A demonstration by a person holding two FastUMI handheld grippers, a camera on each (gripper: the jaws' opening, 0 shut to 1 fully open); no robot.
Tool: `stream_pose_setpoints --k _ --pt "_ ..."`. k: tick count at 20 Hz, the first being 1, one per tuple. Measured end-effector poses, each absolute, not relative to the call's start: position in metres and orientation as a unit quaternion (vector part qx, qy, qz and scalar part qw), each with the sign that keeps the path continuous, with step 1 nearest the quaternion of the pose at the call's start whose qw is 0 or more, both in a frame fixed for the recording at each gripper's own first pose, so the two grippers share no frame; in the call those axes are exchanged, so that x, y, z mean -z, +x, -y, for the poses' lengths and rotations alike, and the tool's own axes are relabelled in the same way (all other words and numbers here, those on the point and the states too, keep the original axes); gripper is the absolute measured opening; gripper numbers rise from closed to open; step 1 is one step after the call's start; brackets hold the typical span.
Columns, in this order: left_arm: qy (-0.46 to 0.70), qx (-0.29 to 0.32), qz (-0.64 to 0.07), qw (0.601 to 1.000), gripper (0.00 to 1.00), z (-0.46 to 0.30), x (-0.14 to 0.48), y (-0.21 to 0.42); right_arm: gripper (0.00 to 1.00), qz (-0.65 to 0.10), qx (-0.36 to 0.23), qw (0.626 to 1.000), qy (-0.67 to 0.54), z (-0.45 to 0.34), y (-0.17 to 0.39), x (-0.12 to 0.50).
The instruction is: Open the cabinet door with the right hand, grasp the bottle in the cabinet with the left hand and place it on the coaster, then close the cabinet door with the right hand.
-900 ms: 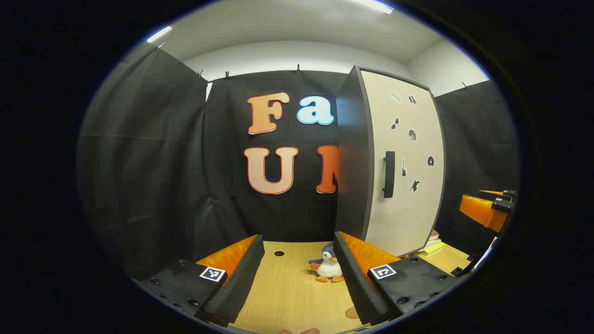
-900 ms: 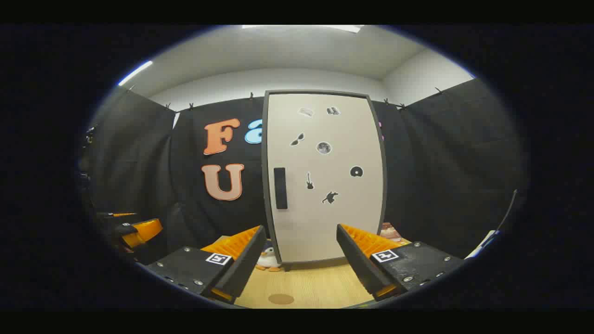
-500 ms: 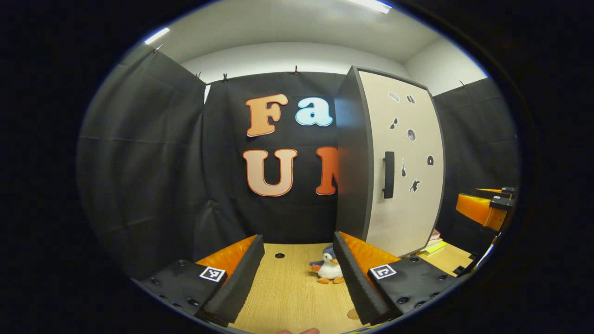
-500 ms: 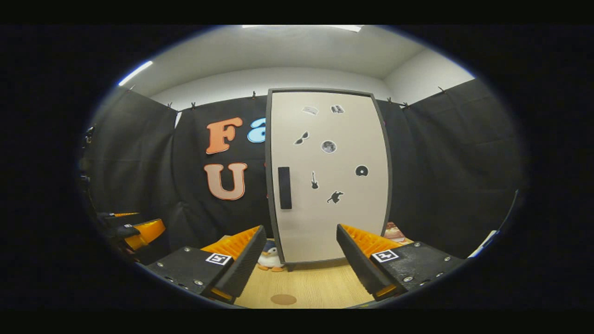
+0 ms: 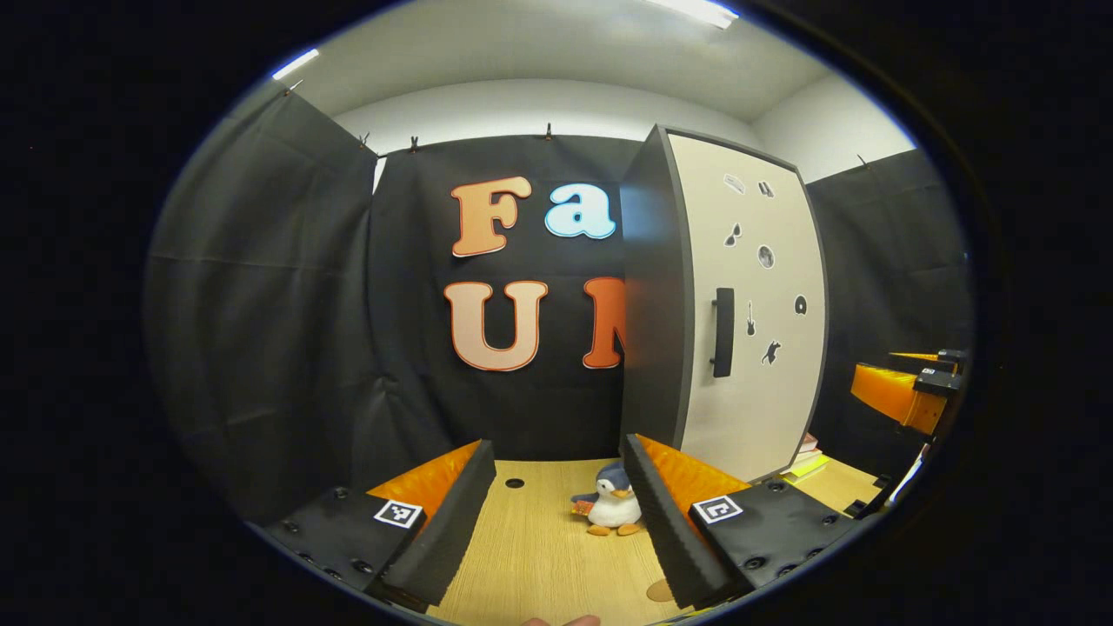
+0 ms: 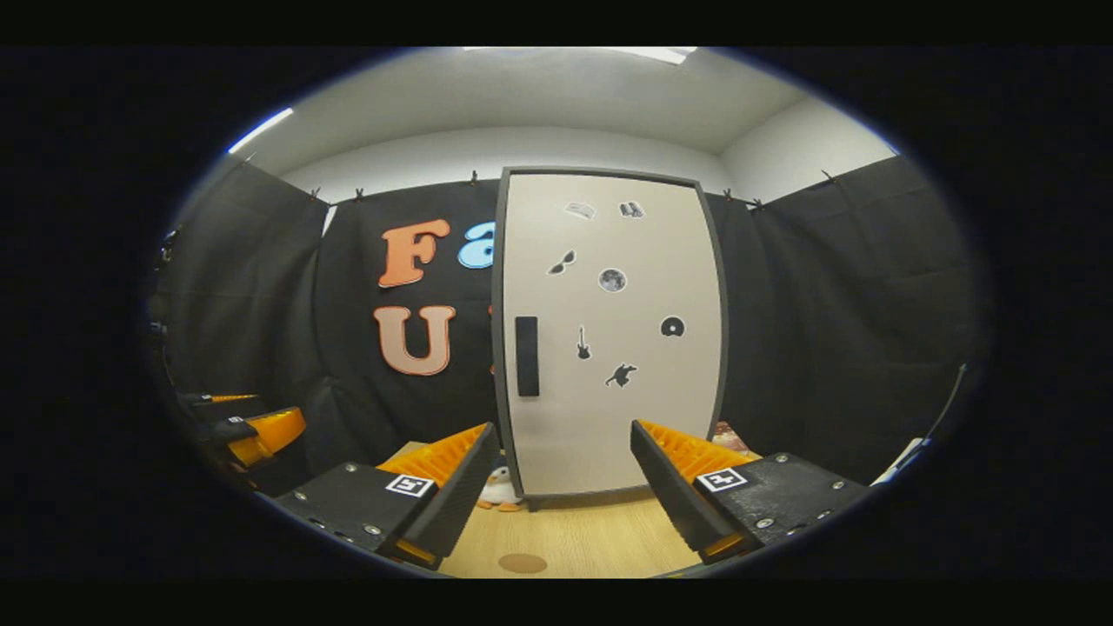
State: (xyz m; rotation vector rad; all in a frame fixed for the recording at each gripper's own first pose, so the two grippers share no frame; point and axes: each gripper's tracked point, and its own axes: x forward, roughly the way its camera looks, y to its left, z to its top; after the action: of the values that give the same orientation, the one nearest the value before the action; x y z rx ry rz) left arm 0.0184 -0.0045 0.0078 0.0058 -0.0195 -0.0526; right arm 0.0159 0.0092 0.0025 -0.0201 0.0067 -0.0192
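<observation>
Right gripper [image 6: 565, 487] jaws apart, empty, facing tall cream cabinet door with dark frame [image 6: 609, 330]; black vertical handle [image 6: 526, 356] sits slightly lower-left than half second ago, so we judge small drift only, reach not begun. Left gripper [image 5: 556, 513] spread, idle. Round brown coaster [image 6: 522, 563] on wood-grain table [image 6: 600, 539]; bottle hidden behind shut door.

The booth is evenly lit by ceiling strip lights [image 5: 696, 10] — edges are bowed by fisheye distortion, focus sharp.
</observation>
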Motion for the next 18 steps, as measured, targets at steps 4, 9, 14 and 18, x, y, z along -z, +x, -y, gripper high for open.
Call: stream_pose_setpoints --k 4,9,14,18 --pt "0.013 0.04 0.01 0.999 0.97 -0.005 -0.007 0.021 0.94 -0.007 0.023 1.0 -0.014 -0.022 0.023 -0.001" --pt "0.009 0.058 0.012 0.998 0.97 -0.02 -0.003 0.029 0.94 -0.006 0.036 0.999 -0.025 -0.047 0.038 0.0" --pt "0.005 0.052 0.004 0.999 0.97 -0.039 0.001 0.042 0.94 -0.005 0.032 0.999 -0.027 -0.061 0.076 -0.004" --pt "0.005 0.022 -0.008 1.0 0.97 -0.066 0.011 0.061 0.94 -0.007 0.014 1.0 -0.017 -0.068 0.127 -0.004"
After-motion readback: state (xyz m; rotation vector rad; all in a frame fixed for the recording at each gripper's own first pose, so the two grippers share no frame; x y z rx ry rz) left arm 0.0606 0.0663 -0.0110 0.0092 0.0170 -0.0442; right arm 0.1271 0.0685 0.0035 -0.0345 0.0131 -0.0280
